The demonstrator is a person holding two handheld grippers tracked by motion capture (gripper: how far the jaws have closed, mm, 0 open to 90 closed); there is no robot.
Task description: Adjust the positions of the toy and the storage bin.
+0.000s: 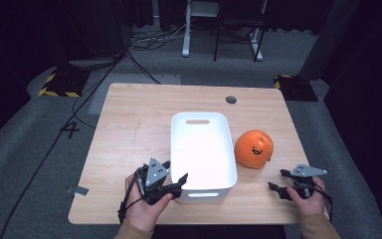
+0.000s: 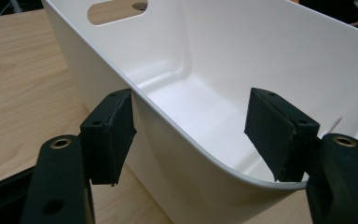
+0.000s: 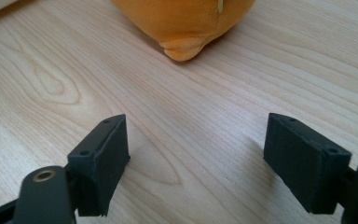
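Note:
A white plastic bin (image 1: 201, 149) with a handle slot stands in the middle of the wooden table (image 1: 129, 124). My left gripper (image 1: 175, 174) is open and straddles the bin's near-left wall (image 2: 168, 116), one jaw outside and one inside. To the right of the bin sits an orange plush toy (image 1: 253, 148) with a smiling face. My right gripper (image 1: 278, 180) is open just above the table, a short way in front of the orange plush (image 3: 186, 23); nothing lies between its jaws.
The bin's inside (image 2: 223, 102) holds nothing. A round cable hole (image 1: 231, 99) is near the table's far edge. Cables and stands lie on the floor beyond the table.

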